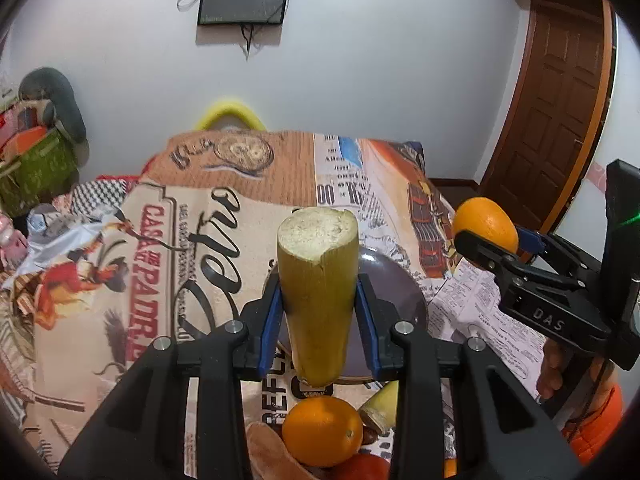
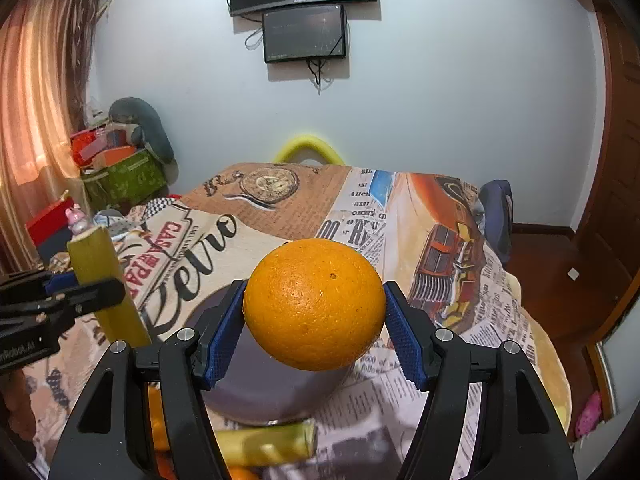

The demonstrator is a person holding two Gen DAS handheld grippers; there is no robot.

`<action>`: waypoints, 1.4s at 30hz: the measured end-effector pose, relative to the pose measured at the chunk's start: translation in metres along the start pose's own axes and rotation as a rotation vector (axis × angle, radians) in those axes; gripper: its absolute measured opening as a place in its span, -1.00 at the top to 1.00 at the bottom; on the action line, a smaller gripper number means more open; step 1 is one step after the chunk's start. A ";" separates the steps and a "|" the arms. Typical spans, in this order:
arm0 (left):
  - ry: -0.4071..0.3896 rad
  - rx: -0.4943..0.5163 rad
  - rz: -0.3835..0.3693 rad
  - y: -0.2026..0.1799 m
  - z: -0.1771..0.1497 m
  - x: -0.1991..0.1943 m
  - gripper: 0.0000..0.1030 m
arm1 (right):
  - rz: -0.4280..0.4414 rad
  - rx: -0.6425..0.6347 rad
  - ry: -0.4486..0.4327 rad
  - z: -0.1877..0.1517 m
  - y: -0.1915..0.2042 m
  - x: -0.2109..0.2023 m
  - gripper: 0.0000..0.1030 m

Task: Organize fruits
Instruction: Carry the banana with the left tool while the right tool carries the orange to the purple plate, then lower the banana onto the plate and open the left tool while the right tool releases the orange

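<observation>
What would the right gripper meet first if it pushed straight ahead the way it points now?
Probably the dark plate below and ahead of the right gripper, whose jaws hold the orange above it. Past that lies only printed tablecloth. Depth is hard to judge.

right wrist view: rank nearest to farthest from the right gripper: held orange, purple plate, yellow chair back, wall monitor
1. Round orange: clamped in the jaws of the right gripper.
2. Dark purple plate: on the printed tablecloth, just below and ahead of the jaws.
3. Yellow curved chair back: past the table's far edge, centre.
4. Small dark wall monitor: on the far wall, top centre.
</observation>
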State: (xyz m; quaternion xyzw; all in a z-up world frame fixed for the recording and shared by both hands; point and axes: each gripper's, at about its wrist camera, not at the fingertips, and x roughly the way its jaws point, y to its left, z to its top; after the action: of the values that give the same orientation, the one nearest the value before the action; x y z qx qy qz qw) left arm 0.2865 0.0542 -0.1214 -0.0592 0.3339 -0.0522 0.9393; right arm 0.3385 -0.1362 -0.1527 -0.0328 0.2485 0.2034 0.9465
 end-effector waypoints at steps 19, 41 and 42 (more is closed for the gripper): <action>0.219 -0.069 -0.104 0.023 0.009 0.099 0.32 | 0.044 -0.050 0.189 -0.013 -0.002 0.095 -0.24; 0.189 -0.026 -0.006 0.025 0.019 0.102 0.30 | 0.038 -0.073 0.300 -0.023 -0.003 0.117 -0.35; 0.185 -0.023 -0.001 0.024 0.019 0.099 0.30 | 0.039 -0.066 0.285 -0.019 -0.004 0.111 -0.37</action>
State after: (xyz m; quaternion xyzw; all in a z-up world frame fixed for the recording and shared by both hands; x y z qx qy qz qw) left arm 0.3768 0.0658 -0.1717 -0.0650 0.4196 -0.0539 0.9038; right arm 0.4191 -0.1023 -0.2233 -0.0877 0.3743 0.2229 0.8959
